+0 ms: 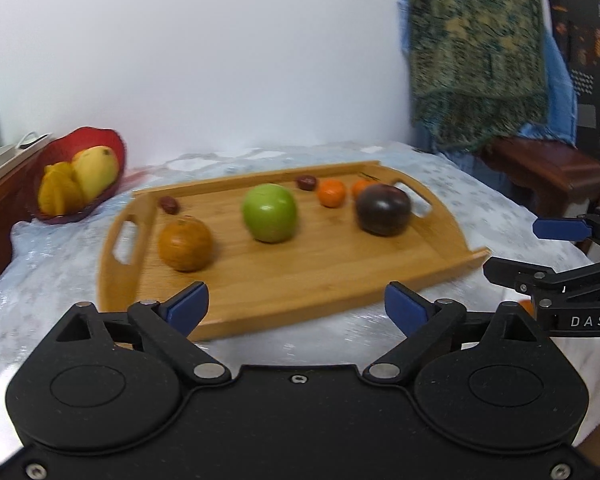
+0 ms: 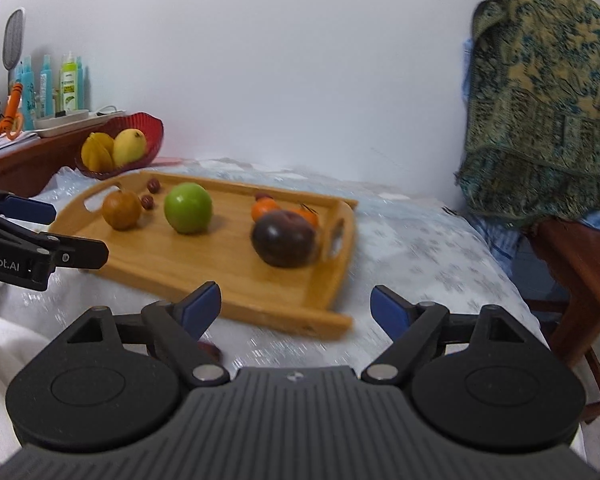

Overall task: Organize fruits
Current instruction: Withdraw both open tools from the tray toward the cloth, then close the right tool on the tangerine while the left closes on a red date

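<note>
A wooden tray (image 1: 300, 280) (image 2: 236, 280) lies on the table. On it are a green apple (image 1: 269, 212) (image 2: 188, 208), a brown-orange fruit (image 1: 185, 243) (image 2: 121, 209), a dark purple fruit (image 1: 383, 209) (image 2: 284, 242), two small oranges (image 1: 331, 193) (image 2: 263, 207) and small dark red dates (image 1: 168, 205) (image 2: 153, 185). My left gripper (image 1: 296, 307) is open and empty at the tray's near edge. My right gripper (image 2: 296, 307) is open and empty near the tray's front right corner; it also shows in the left wrist view (image 1: 548, 252).
A red bowl (image 1: 112, 148) (image 2: 152, 128) with a mango and a starfruit stands at the back left. Bottles stand on a side shelf (image 2: 60, 88). A chair draped with patterned cloth (image 2: 540, 120) is at the right. A dark red fruit (image 2: 212, 350) lies under my right gripper.
</note>
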The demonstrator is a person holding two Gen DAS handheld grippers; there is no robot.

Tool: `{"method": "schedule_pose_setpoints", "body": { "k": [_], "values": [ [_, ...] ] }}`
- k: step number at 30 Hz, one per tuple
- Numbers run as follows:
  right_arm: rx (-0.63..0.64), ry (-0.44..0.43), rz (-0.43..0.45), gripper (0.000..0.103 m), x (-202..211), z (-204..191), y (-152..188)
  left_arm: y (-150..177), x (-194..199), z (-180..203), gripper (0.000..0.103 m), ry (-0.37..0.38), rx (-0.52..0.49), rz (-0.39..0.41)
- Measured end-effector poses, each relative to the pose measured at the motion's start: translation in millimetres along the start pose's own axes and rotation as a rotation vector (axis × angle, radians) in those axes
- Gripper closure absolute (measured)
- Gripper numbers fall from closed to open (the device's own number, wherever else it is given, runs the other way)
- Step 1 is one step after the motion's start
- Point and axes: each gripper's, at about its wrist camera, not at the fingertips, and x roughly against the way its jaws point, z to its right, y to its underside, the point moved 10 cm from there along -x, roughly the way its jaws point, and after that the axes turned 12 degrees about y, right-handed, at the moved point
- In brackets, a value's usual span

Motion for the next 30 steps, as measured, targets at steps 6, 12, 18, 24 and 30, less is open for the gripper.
{"method": "schedule_pose_setpoints", "body": {
  "k": [6, 12, 18, 24, 30],
  "values": [
    [0.025, -0.04, -0.004, 0.015, 7.5, 9.0, 25.3, 10.2, -18.2, 30.7, 0.006, 0.025, -0.017, -0.03],
    [0.026, -0.086, -0.001, 0.021, 12.0, 9.9, 47.4, 16.5, -34.1, 47.5, 0.006, 0.05, -0.009, -0.053],
    [-0.005, -0.087, 0.011, 0.025, 11.1, 12.8, 53.4, 24.1, -44.1, 59.2, 0.008, 0.046, 0.001, -0.067],
    [-0.017, -0.093, 0.022, 0.032, 15.4, 11.5, 56.3, 31.2, -49.4, 69.9, 0.028, 0.059, 0.002, -0.089],
    [-0.049, -0.108, 0.009, 0.046, 18.9, 12.9, 58.7, 33.5, -53.9, 78.3, 0.054, 0.081, 0.017, -0.107]
  ]
}}
